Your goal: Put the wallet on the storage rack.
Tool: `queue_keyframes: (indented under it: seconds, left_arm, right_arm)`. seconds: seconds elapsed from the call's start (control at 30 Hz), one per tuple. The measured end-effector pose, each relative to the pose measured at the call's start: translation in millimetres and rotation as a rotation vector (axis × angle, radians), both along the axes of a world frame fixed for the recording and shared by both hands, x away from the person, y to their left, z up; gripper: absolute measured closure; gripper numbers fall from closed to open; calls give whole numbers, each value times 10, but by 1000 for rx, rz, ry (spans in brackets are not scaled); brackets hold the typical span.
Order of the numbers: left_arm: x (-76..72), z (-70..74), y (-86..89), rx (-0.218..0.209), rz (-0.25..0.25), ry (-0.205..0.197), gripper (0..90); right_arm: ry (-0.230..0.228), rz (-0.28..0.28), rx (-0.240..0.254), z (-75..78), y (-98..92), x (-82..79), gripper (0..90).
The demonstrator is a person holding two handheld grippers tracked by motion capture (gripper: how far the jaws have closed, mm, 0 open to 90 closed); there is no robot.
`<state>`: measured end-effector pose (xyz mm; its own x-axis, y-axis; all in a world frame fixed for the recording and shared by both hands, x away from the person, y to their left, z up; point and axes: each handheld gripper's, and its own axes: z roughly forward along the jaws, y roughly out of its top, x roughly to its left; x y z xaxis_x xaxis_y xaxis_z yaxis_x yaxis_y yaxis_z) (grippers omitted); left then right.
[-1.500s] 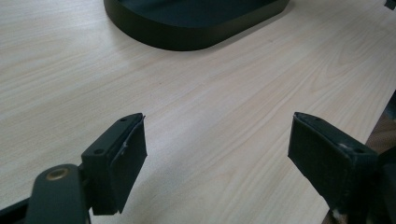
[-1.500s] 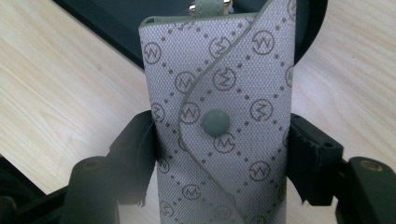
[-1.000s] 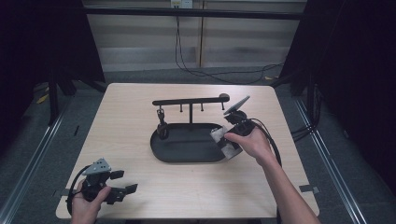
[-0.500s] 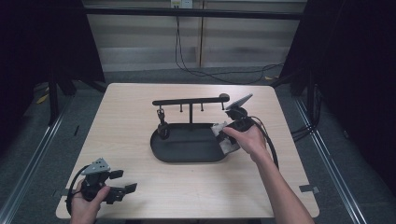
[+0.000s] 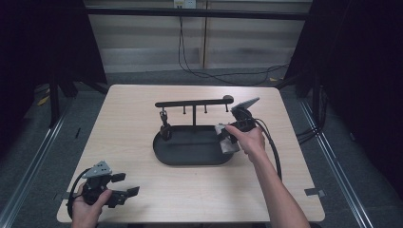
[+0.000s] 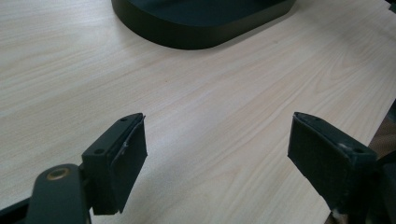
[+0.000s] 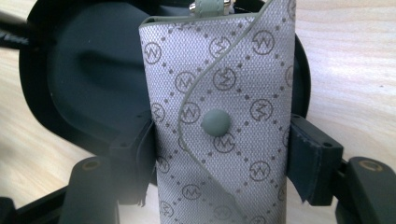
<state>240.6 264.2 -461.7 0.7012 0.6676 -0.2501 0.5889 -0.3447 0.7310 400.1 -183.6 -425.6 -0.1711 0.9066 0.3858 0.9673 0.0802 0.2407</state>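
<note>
Pouch (image 7: pixel 219 121): grey woven fabric, monogram-patterned (round snap), clamped by right gripper (image 7: pixel 219 154)
Tray (image 5: pixel 190 147): black oval
Left gripper (image 6: pixel 217 154): spread wide above pale-grained desk (image 6: pixel 210 107)

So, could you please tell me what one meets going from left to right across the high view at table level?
Left claw → small dark item at the tray's left end → black oval tray → grey patterned pouch held in the right claw.
</note>
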Motion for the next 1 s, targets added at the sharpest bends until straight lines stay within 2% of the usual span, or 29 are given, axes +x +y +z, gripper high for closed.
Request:
queue_keyframes:
  seconds: [0.2, 0.33, 0.47, 0.53, 0.6, 0.7, 0.8, 0.87, 1.0]
  left_arm:
    - [8, -6, 2, 0, -5, 6, 195]
    - [7, -7, -2, 1, -5, 7, 196]
    - [9, -12, -9, 5, -8, 10, 196]
    - [8, -12, -11, 4, -10, 13, 196]
    - [5, -12, -10, 2, -7, 12, 196]
    - [11, -16, -5, 4, -7, 14, 195]
    - [10, -17, -8, 3, -8, 15, 195]
    - [5, -15, -13, 3, -8, 14, 195]
    - [-1, -11, -28, 6, -18, 12, 195]
  right_arm:
    - [5, -26, 20, -124, 5, 36, 329]
    - [-12, -42, 45, -198, -9, 52, 329]
    - [-30, -54, 72, -210, -18, 55, 330]
    - [-25, -71, 87, -235, -9, 66, 330]
    - [-35, -67, 88, -272, 1, 76, 330]
    - [-20, -69, 103, -337, 31, 87, 330]
    - [-18, -72, 102, -381, 50, 90, 329]
    - [-27, -61, 84, -377, 67, 85, 329]
    - [-17, -47, 58, -429, 102, 71, 328]
